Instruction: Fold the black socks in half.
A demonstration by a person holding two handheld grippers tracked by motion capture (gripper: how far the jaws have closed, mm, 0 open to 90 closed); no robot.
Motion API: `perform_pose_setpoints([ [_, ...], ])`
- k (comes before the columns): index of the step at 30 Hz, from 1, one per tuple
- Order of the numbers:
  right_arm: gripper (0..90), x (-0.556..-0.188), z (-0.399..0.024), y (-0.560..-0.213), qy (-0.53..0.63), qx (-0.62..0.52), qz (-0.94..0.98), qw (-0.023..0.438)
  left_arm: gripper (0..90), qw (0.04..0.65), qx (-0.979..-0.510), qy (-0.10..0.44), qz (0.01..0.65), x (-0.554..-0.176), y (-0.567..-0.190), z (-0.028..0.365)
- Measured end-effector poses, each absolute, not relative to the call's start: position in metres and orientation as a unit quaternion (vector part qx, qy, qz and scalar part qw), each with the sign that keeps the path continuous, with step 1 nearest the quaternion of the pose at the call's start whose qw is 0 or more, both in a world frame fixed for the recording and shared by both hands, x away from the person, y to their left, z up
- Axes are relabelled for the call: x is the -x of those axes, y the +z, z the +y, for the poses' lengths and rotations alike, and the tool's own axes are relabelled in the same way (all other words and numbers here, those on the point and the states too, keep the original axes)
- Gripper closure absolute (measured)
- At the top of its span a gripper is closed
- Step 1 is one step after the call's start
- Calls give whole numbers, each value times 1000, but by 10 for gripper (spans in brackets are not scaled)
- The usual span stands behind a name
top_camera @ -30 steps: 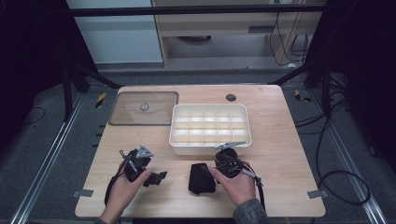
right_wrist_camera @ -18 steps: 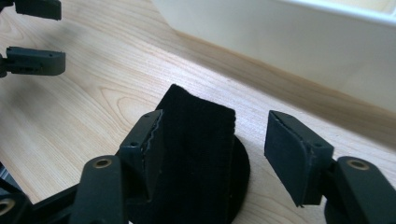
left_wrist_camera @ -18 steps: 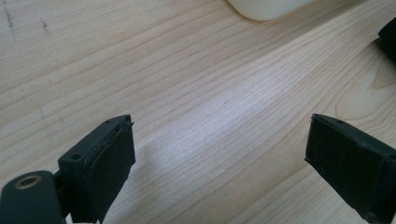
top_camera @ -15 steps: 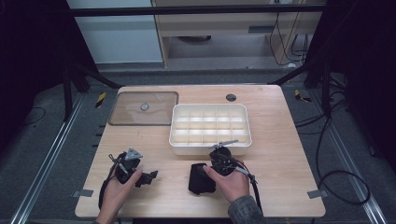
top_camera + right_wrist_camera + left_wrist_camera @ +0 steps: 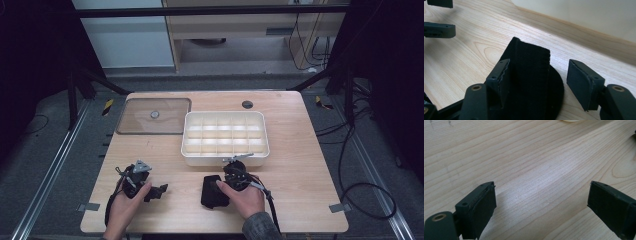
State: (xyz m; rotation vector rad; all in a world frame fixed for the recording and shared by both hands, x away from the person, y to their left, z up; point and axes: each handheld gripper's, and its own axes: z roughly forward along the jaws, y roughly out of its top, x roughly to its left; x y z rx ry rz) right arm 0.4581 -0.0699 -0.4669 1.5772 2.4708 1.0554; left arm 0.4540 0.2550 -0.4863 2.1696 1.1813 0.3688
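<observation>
Two black handheld left tongs (image 5: 159, 190) and right tongs (image 5: 223, 176), flat rectangular ribbed rubber pads (image 5: 610, 205) on matte black jaws, brass-ringed screw holes behind the pads, grey three-cornered plate atop each, black cable trailing, grey knitted sleeve (image 5: 260, 229) beside the right tongs

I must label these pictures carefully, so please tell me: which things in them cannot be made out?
- Black fabric item: right gripper view, its near end cut off by the bottom edge and the right tool.
- Small round thing on the table: high view, too small to identify.
- White tray: left gripper view, cut off by the top edge.
</observation>
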Motion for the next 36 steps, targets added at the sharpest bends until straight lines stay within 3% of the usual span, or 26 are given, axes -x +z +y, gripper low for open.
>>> perform_pose_setpoints([
  [36,403,-455,-56,-481,335,-519,787,-4,84,318,-818,139,458,-456,-487,261],
])
